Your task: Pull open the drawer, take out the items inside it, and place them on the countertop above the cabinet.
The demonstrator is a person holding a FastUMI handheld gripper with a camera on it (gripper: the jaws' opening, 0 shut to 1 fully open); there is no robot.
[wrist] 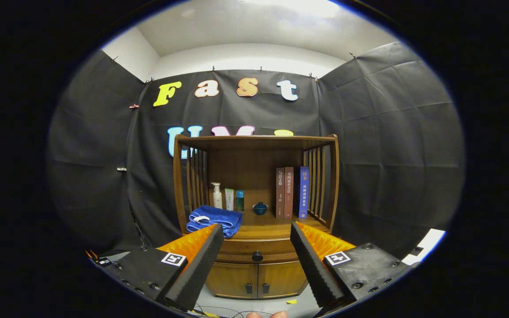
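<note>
A wooden cabinet (254, 207) stands against the black cloth wall, some way beyond my fingers. Its drawer (237, 252) is closed, with a dark round knob (257, 255) at its middle. The knob sits between my two fingers but well beyond them. My gripper (257, 232) is open and holds nothing. The countertop (263, 229) above the drawer carries a folded blue towel (214, 220) on the left. What lies inside the drawer is hidden.
On the countertop stand a pump bottle (217, 195), two small tubes (234, 199), a small teal lidded bowl (260, 208) and three upright books (291, 192). Two lower doors (256, 279) with dark handles sit under the drawer. Cables lie on the floor (254, 308).
</note>
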